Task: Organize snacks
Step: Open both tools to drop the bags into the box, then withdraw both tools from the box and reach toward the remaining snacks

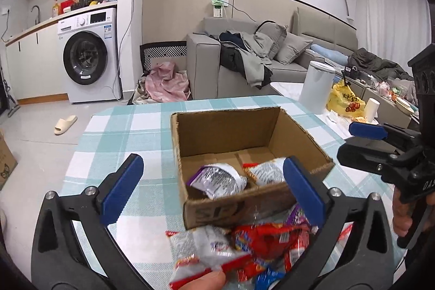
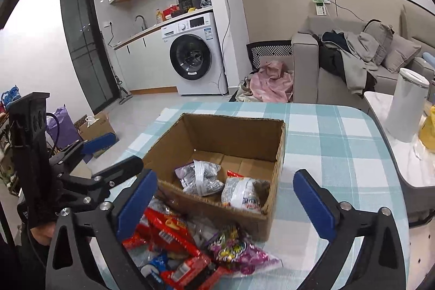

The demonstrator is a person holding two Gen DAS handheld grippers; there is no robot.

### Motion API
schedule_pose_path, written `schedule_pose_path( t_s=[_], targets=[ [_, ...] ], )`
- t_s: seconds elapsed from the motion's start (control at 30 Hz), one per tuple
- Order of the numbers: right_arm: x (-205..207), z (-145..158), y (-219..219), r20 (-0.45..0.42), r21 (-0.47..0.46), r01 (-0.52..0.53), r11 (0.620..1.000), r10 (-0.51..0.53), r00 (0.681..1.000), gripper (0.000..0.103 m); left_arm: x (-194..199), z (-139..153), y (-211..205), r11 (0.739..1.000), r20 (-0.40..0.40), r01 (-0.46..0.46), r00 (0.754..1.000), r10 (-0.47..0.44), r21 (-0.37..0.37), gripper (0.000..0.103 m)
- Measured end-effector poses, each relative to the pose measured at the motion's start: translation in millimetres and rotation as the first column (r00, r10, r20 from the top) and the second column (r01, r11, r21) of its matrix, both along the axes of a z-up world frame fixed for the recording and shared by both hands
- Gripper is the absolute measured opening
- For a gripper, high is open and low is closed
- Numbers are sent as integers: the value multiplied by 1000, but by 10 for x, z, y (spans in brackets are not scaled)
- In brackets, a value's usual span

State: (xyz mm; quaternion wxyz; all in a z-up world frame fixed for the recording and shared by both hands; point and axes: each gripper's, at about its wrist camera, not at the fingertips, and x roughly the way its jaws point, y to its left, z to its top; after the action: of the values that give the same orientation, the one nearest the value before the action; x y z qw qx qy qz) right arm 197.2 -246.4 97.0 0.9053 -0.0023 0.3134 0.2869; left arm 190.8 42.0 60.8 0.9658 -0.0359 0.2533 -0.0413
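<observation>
The left gripper [image 1: 212,186] has its jaws spread wide and released, nothing pressed between the blue pads; the near wall of the open brown cardboard box [image 1: 295,136] and part of the snack heap merely lie in the gap. The right gripper [image 2: 225,197] is likewise wide open and empty, its blue pads standing on either side of the box's near corner without touching it.

Inside the box, on its floor against the near wall, lie two packets side by side: a silver foil packet with purple edging [image 1: 217,180] on the left and a white-and-silver packet with a red end [image 1: 265,171] on the right. The right wrist view shows the same pair lying apart from each other, with the far half of the box floor bare.

Just in front of the box, touching its near wall, a loose pile of red, white, blue and purple snack wrappers [image 2: 190,243] sits on the table, among them a pink-purple crinkled bag [image 2: 239,252] on the pile's right edge. A fingertip [image 1: 206,280] shows at the bottom of the left wrist view, against a red-edged wrapper.

The table is covered by a teal-and-white checked cloth [image 1: 130,132]. Beyond it stand a white front-loading washing machine [image 1: 87,56], a grey sofa heaped with clothes [image 1: 244,56], and a white cylindrical bin [image 1: 316,84] beside a yellow plastic bag [image 1: 344,99].
</observation>
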Motion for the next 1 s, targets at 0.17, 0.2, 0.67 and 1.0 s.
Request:
schedule_pose_path(
  t_s=[0.17,0.2,0.67,1.0],
  targets=[
    [-207,-54,-48,-3,-48,4,999,-4,1000,103,-244,-11,33,1000,-31,-14,999,14,5,102],
    [-241,-71,-56,-2,-54,7,998,-7,1000,103,-284,-18,38,1000,-38,-16,999,16,7,102],
    [-393,-381,-215,-79,-69,47,996,-53,995,103,-664,-272,172,998,-88,-61,994,62,8,102],
    [-259,-569,-279,-130,-80,86,993,-96,987,103,-539,-479,211,997,-154,-71,986,72,10,102]
  ],
)
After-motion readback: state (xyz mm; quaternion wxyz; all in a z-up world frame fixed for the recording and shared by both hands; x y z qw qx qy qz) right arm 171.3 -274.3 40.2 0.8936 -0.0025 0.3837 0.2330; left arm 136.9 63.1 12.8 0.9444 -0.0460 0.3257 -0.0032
